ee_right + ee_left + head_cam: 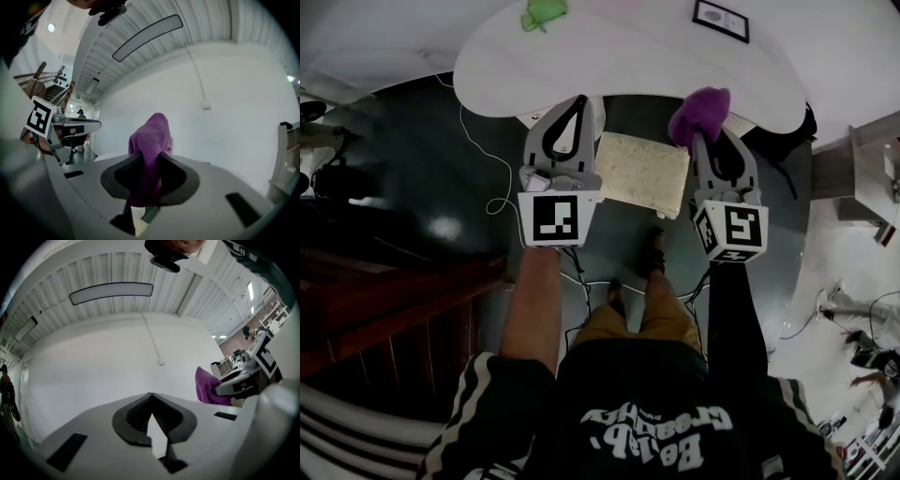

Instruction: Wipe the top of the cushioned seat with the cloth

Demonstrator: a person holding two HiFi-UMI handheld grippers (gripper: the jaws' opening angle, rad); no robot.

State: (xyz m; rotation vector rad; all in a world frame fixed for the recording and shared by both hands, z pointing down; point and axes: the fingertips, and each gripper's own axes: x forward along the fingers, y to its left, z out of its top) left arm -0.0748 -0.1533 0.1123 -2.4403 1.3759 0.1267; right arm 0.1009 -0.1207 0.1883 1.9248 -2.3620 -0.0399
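Note:
The cushioned seat (642, 173) is a beige square pad low down in the head view, between my two grippers. My right gripper (710, 133) is to its right, shut on a purple cloth (701, 112) that bunches above the jaws. In the right gripper view the cloth (151, 137) sticks up out of the shut right gripper (149, 158), which faces a white wall. My left gripper (579, 99) is at the seat's left, its jaws shut with nothing between them. The left gripper view shows the left gripper (151, 394) shut, and the cloth (207, 386) off to the right.
A white round table (619, 56) lies beyond the seat, with a green object (544, 13) and a framed card (721, 20) on it. Cables (492, 159) run over the dark floor. Wooden stair rails (384, 309) stand at the left. The person's feet (652, 251) are just before the seat.

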